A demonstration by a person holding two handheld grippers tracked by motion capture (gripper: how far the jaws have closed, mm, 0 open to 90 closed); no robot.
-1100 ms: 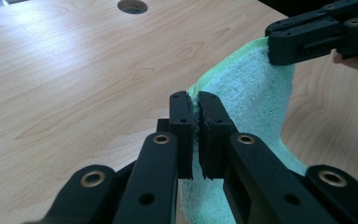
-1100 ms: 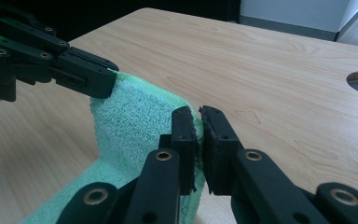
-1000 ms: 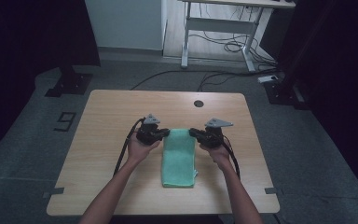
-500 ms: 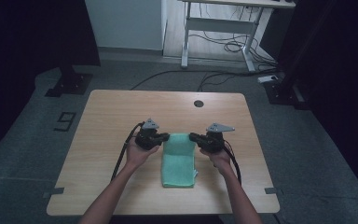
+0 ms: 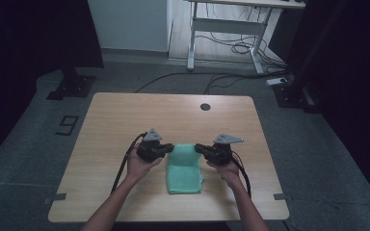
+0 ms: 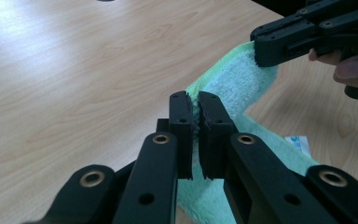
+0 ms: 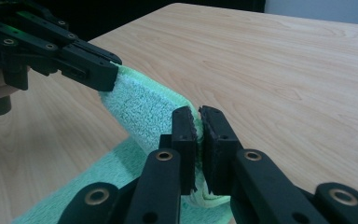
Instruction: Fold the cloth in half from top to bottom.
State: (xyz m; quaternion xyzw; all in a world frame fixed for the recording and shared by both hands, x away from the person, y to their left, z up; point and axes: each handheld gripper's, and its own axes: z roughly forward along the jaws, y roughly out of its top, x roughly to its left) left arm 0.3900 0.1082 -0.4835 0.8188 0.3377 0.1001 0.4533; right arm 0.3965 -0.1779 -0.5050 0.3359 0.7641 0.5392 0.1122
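**Both grippers pinch the far edge of a green towel**

A green towel lies near the middle of the worktop, its long axis running from near to far, so its short far edge runs left to right. The left gripper holds the far-left corner and the right gripper holds the far-right corner, the two pointing inward at each other across that edge.

In the left gripper view the jaws are closed down to a thin slit with towel fabric pinched between them; the right gripper view shows the same, jaws nearly together on the cloth. The held edge is raised off the worktop, and the cloth slopes down from it to the part lying flat toward the person.

The work in hand looks like folding. The rest of the towel lies on the near side of both grippers, along its long axis, so the likely move is to carry the lifted edge toward the near end. Each hand is equally close to its own corner, and the fold will land square only if both travel evenly.
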